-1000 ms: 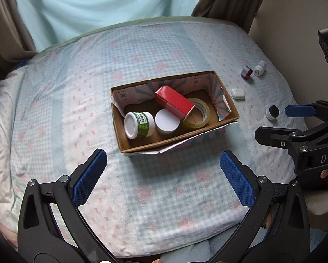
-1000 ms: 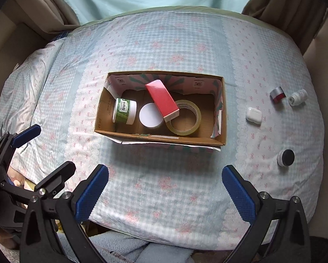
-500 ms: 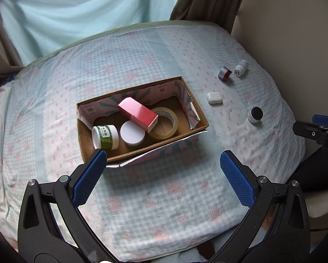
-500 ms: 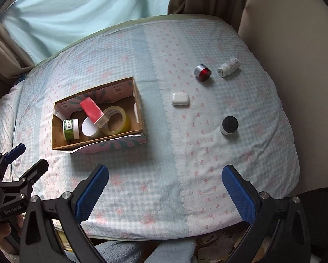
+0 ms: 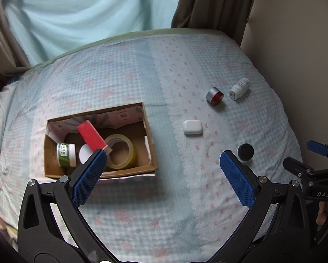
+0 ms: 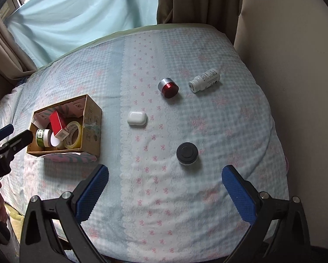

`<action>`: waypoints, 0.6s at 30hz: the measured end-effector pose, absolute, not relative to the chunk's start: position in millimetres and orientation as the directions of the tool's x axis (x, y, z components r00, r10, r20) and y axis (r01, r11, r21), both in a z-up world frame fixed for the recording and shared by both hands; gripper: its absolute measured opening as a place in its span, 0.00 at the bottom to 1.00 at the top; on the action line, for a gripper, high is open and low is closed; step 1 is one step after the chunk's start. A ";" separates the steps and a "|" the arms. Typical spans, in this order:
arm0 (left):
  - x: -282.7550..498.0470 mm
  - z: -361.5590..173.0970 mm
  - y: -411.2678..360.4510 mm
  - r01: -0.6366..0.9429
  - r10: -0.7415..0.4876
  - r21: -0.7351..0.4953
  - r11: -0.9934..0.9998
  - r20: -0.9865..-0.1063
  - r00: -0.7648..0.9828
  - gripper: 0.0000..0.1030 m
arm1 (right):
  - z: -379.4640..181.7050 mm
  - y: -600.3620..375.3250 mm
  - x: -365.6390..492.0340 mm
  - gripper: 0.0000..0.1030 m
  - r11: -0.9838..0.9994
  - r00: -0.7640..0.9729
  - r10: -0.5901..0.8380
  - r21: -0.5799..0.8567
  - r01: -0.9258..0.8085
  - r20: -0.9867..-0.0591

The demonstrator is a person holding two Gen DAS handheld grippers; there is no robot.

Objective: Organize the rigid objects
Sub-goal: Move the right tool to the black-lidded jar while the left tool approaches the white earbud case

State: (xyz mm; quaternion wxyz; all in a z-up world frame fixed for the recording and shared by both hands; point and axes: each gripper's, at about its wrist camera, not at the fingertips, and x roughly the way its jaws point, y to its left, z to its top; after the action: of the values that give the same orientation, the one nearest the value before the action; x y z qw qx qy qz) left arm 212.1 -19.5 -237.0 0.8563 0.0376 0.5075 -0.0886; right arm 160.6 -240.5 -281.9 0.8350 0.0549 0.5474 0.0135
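Observation:
A cardboard box point(image 5: 149, 151) point(image 6: 93, 118) on the bed holds a red carton point(image 5: 90, 135), a tape roll point(image 5: 121, 151), a green-labelled jar point(image 5: 65, 154) and a white lid point(image 5: 85, 153). Loose on the cover to its right lie a white earbud case point(image 6: 137, 118) point(image 5: 192, 127), a red-and-silver cap point(image 6: 168, 87) point(image 5: 214, 95), a white bottle on its side point(image 6: 204, 81) point(image 5: 239, 88) and a black-lidded jar point(image 6: 187, 153) point(image 5: 245, 151). My left gripper point(image 5: 161, 177) is open and empty above the cover's front. My right gripper point(image 6: 165, 188) is open and empty, just in front of the black-lidded jar.
A beige wall point(image 6: 295, 87) runs along the bed's right side. Curtains point(image 6: 196, 0) and a light blue sheet point(image 6: 87, 15) hang behind the bed. The left gripper point(image 6: 4, 138) shows at the left edge of the right wrist view, the right gripper point(image 5: 317, 164) at the right edge of the left wrist view.
Both grippers have swung to the right, from facing the box to facing the loose objects. The right one has come closer to the black-lidded jar. Both stay open; no object has moved.

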 end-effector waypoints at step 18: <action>301.9 -420.6 -127.9 0.138 -0.107 -0.053 0.989 -0.903 0.416 1.00 | -439.9 -279.8 186.8 0.96 0.987 0.419 0.121 0.065 -0.144 -0.900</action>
State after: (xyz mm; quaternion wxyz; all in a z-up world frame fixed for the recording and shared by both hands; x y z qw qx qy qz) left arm 301.9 -127.9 -420.6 0.8414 0.0144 0.5354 -0.0726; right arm 186.8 -279.8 -439.9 0.8422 -0.0110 0.5333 0.0785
